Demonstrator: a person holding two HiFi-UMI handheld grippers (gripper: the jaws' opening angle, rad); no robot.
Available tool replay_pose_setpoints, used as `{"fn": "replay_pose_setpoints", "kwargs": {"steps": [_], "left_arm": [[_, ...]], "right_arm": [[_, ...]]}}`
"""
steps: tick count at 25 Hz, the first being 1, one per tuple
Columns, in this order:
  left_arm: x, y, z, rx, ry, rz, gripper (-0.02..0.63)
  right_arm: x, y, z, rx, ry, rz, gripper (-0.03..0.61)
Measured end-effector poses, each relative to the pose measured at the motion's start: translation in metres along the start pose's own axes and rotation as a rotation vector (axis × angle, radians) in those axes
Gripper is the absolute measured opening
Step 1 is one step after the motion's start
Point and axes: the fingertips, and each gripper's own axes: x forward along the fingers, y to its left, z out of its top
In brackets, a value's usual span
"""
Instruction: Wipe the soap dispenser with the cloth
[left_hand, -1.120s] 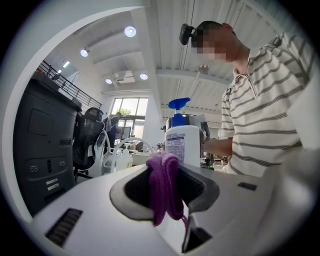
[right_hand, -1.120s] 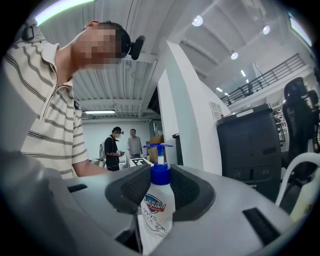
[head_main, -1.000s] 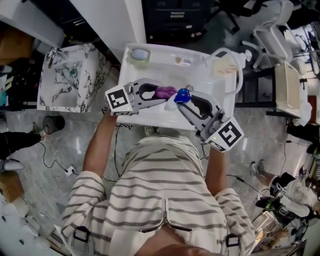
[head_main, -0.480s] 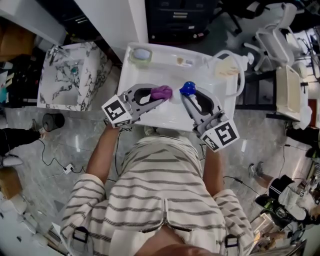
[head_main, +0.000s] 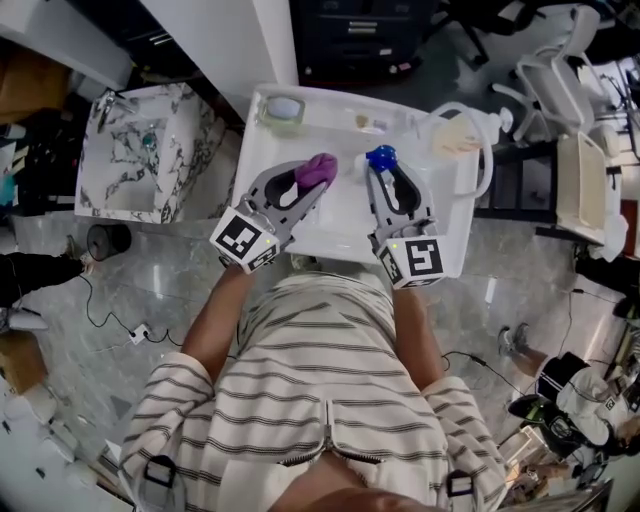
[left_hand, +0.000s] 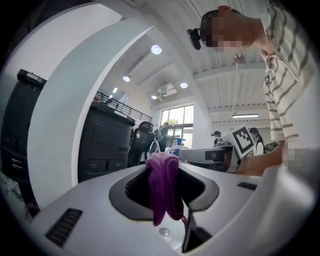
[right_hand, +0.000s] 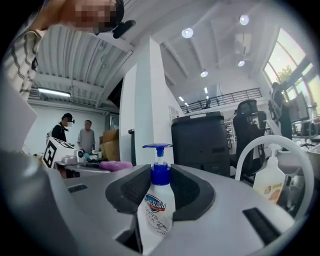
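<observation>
Over the white table: cloth and soap dispenser held apart

The purple cloth is clamped in the jaws of the left gripper. The soap dispenser is grasped below its pump by the jaws of the right gripper. No contact between them is seen, so wiping is judged outstanding. The dispenser's base is cut off.

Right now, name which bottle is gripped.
The blue-capped soap dispenser, in the right gripper; the orange-labelled bottle stands free by the white hoop.
</observation>
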Motion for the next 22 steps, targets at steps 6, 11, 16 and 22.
{"fn": "replay_pose_setpoints", "kwargs": {"steps": [6, 11, 16, 22], "left_arm": [[0.006, 0.013, -0.012, -0.002, 0.038, 0.072, 0.129], [0.015, 0.027, -0.021, -0.021, 0.06, 0.104, 0.129], [0.025, 0.038, -0.035, -0.061, 0.075, 0.132, 0.129], [0.034, 0.046, -0.051, -0.096, 0.097, 0.135, 0.129]], "right_arm": [[0.029, -0.021, -0.026, -0.036, 0.029, -0.085, 0.133], [0.055, -0.045, -0.054, -0.012, 0.056, -0.135, 0.133], [0.083, -0.07, -0.081, -0.012, 0.091, -0.177, 0.133], [0.122, -0.095, -0.106, -0.017, 0.118, -0.182, 0.133]]}}
